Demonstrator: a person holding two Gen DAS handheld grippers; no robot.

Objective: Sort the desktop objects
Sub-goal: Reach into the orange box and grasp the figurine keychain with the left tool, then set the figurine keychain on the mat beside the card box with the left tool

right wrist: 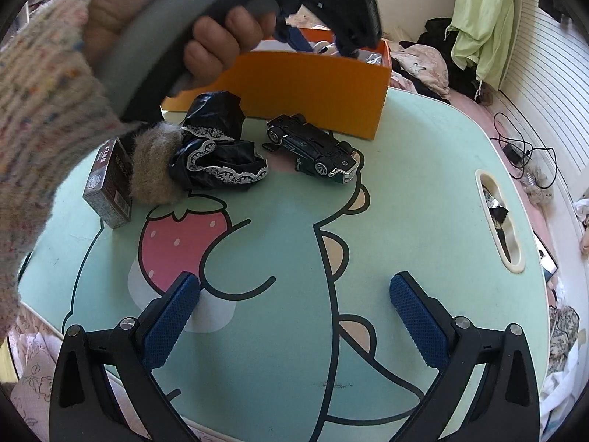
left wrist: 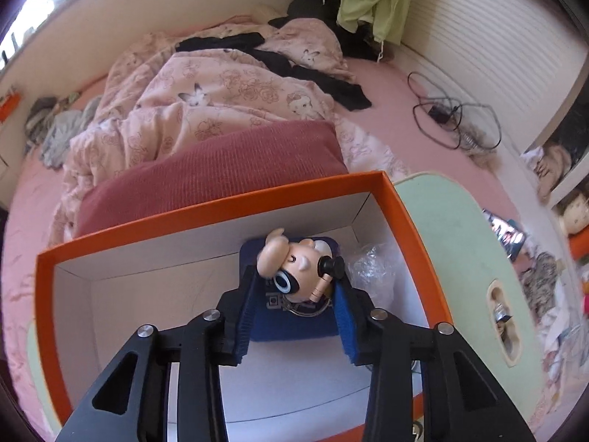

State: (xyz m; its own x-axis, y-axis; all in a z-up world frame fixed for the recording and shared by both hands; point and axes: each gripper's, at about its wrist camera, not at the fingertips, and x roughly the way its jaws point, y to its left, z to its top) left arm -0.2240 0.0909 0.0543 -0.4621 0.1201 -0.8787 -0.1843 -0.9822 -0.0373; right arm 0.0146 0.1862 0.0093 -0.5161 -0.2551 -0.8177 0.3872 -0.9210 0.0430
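Note:
My left gripper [left wrist: 294,291] is inside the orange box [left wrist: 206,213], its blue pads on either side of a small pig-like figurine keychain [left wrist: 294,269]; whether the pads touch it is unclear. A blue pouch [left wrist: 294,326] and crinkled clear plastic [left wrist: 371,269] lie on the box floor. My right gripper [right wrist: 294,313] is open and empty above the green cartoon table [right wrist: 423,191]. Ahead of it on the table lie an overturned dark toy car [right wrist: 313,149], a black lace-trimmed cloth [right wrist: 217,154], a tan fur puff [right wrist: 154,167] and a small brown carton [right wrist: 110,188]. The orange box [right wrist: 309,84] stands behind them.
The table has an oval handle slot [right wrist: 498,217] at its right edge. Behind the box is a bed with a red pillow [left wrist: 210,180], a pink quilt [left wrist: 206,99] and black cables [left wrist: 449,118]. The hand holding the left gripper [right wrist: 206,18] fills the upper left of the right wrist view.

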